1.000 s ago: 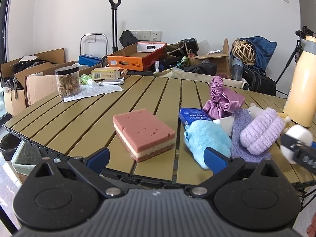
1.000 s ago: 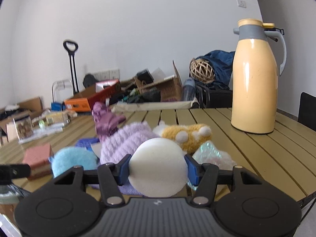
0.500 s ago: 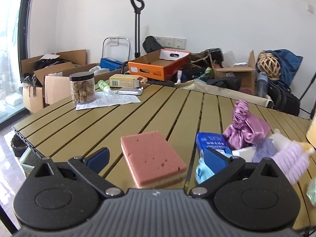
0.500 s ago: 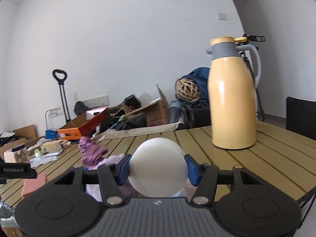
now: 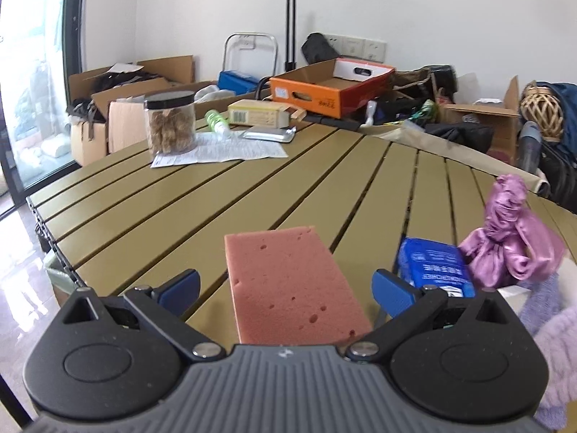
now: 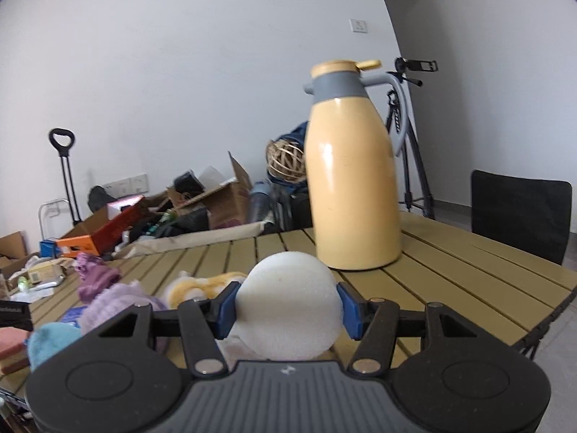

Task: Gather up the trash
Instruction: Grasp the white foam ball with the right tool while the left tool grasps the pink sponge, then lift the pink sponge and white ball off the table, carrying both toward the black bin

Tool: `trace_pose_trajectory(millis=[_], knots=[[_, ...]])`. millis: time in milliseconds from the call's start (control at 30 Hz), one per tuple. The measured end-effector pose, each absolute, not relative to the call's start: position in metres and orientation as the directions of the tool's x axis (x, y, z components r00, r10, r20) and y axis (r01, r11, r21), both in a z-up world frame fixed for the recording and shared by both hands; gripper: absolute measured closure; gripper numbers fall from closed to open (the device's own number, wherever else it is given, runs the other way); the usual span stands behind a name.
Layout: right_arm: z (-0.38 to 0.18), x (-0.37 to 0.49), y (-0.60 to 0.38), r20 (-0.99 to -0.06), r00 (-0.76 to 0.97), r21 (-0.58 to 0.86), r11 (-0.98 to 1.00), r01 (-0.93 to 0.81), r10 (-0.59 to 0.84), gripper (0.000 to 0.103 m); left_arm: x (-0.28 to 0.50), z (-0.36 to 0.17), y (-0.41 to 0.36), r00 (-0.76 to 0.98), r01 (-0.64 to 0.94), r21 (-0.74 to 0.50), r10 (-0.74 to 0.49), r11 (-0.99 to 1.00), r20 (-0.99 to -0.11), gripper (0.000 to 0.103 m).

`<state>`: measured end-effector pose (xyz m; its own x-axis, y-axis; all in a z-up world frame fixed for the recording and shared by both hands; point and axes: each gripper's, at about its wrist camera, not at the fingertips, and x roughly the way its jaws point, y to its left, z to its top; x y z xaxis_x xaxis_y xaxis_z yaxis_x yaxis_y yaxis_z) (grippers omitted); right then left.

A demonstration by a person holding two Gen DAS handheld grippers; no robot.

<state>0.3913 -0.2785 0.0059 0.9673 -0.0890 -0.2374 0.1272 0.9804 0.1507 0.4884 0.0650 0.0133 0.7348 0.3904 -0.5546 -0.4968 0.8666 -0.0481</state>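
While your right claw stays clamped on the white foam ball, your left claw, empty and wide open, has closed in over the pink sponge on the worktop, ready to grab.

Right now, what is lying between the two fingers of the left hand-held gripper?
In the left wrist view, the pink sponge lies on the slatted table between the open fingers of the left hand-held gripper. Neither finger touches it.
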Motion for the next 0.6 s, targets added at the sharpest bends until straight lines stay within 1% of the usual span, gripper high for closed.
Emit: trace_pose_trajectory(millis=[133,300,400,467,500,600], knots=[[0.002,0.394,-0.284,-0.26,0.96,0.15,0.978,0.147,-0.104,0.047,0.494,0.007,0.07,0.717,-0.515,-0.059,0.392,0.855,-0.576,0.0],[-0.001,0.395,-0.283,-0.274,0.957,0.153,0.978,0.142,-0.096,0.047,0.497,0.001,0.07,0.711,-0.527,-0.055,0.404,0.848,-0.576,0.0],[-0.001,0.396,-0.281,-0.275,0.957,0.151,0.979,0.14,-0.095,0.047,0.497,0.0,0.066,0.717,-0.516,-0.047,0.401,0.855,-0.57,0.008],[-0.001,0.395,-0.281,-0.274,0.957,0.155,0.978,0.139,-0.093,0.047,0.497,-0.001,0.065,0.719,-0.509,-0.052,0.391,0.859,-0.575,0.015],[0.0,0.395,-0.281,-0.274,0.957,0.157,0.978,0.138,-0.091,0.047,0.498,-0.002,0.066,0.72,-0.503,-0.059,0.381,0.862,-0.581,0.021],[0.0,0.394,-0.28,-0.274,0.958,0.159,0.978,0.134,-0.087,0.047,0.497,-0.002,0.066,0.724,-0.497,-0.07,0.369,0.865,-0.582,0.023]])
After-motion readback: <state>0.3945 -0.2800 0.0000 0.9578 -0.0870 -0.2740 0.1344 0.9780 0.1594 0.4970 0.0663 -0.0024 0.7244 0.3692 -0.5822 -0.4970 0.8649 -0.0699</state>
